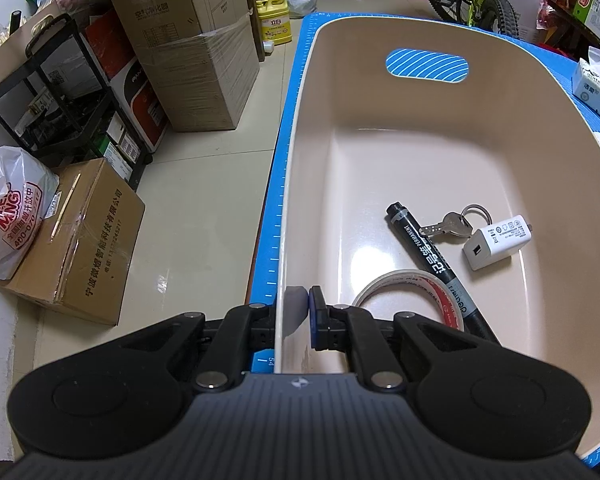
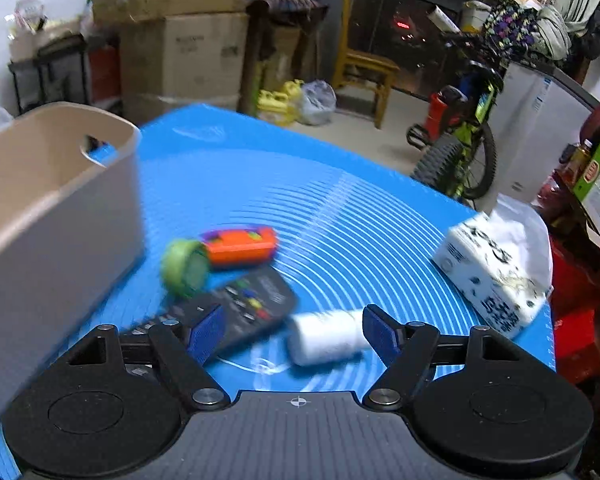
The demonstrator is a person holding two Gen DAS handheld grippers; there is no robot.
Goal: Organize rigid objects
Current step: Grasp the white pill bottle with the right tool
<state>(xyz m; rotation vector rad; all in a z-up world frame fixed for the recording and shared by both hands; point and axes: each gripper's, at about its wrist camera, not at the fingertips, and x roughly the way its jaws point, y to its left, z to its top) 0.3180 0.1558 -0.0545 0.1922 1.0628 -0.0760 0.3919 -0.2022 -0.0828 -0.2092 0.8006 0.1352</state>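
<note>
Four items already sit in the beige bin [image 1: 380, 128]: a black marker [image 1: 424, 250], a set of keys [image 1: 456, 224], a white charger [image 1: 496, 242] and a roll of tape [image 1: 404, 296], all gathered at the near end of its floor. Left tongs [image 1: 305, 312] are clenched on the bin's near rim, one finger outside the wall and one inside, pinning it on the blue mat [image 1: 274, 216] that covers the desk. Over on the right, the picture is blurred, and the right tongs [image 2: 294, 334] gape wide with nothing gripped. Below them lie the leftovers: a black remote [image 2: 244, 304], a white cylinder [image 2: 326, 336] just beside it, a green round piece [image 2: 184, 266] and an orange case [image 2: 240, 246], all close to the bin's outer wall [image 2: 60, 216]. A tissue pack [image 2: 496, 276] sits well apart at the mat's edge. By my reading, this is the reach for the next pick, most likely the white cylinder or the remote. What it calls for: drop lower, straddle one item cleanly without nudging its neighbour, squeeze, then carry it over that rim.
</note>
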